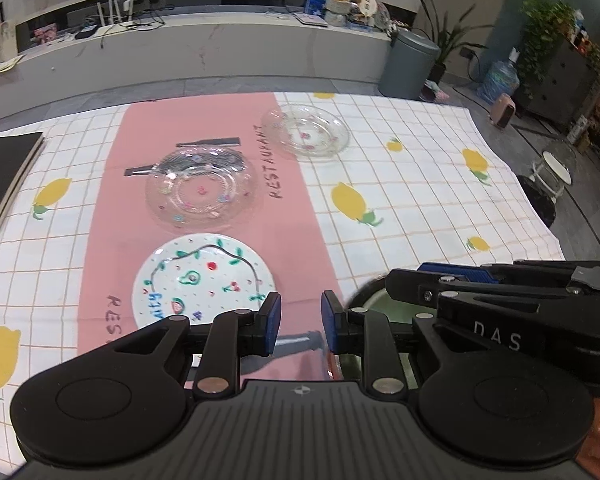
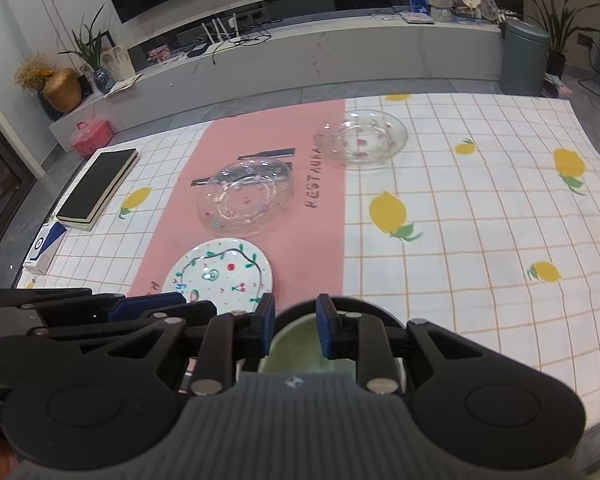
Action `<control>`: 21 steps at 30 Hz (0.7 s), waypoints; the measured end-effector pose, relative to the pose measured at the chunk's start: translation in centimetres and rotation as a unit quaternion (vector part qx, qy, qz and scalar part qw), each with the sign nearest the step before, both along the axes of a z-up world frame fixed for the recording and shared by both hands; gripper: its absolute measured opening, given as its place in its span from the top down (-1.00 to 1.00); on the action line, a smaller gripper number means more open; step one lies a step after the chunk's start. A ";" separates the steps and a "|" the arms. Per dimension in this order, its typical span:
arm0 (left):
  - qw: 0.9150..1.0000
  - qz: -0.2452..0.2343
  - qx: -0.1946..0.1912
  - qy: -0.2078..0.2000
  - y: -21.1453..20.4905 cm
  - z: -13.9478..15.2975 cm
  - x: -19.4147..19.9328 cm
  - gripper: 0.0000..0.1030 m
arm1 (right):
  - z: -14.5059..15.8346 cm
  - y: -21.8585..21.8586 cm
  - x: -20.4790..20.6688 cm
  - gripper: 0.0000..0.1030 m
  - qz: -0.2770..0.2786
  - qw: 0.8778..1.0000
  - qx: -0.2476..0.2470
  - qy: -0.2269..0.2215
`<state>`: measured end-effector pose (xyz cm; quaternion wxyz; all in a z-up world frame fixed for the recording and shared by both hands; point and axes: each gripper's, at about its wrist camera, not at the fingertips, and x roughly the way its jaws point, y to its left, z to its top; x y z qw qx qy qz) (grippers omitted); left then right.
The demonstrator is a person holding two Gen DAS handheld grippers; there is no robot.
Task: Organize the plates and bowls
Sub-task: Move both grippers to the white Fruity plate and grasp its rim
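At the near edge of the lemon-print tablecloth (image 2: pixel 480 208), my two tongs meet over a dark-rimmed green bowl (image 2: pixel 296 344). My right gripper (image 2: pixel 296 322) hangs over the bowl with its jaws drawn narrow and the green inside showing between the blue pads (image 2: pixel 266 320); I cannot tell whether they press on it. My left gripper (image 1: pixel 300 320), just left of the bowl, stands slightly parted with only the pink runner (image 1: pixel 300 216) showing in its gap, grasping nothing. Just beyond it lies a white painted plate (image 1: pixel 204 276), then a large clear glass plate (image 1: pixel 202 192). A smaller glass dish (image 1: pixel 308 130) sits far right of them, and a black book (image 1: pixel 8 176) lies far left.
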<state>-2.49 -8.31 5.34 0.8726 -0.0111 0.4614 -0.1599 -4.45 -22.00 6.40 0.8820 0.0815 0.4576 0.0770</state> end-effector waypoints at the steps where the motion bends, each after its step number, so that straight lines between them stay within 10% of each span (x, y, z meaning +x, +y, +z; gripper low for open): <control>1: 1.000 0.004 -0.003 0.000 0.3 0.0 0.2 0.46 | 0.1 0.3 0.3 0.57 0.002 1.000 -0.001 -0.001; 21: 0.999 0.034 -0.030 0.030 6.0 -3.2 5.5 0.41 | -3.1 4.4 5.9 0.33 0.033 0.998 0.016 0.045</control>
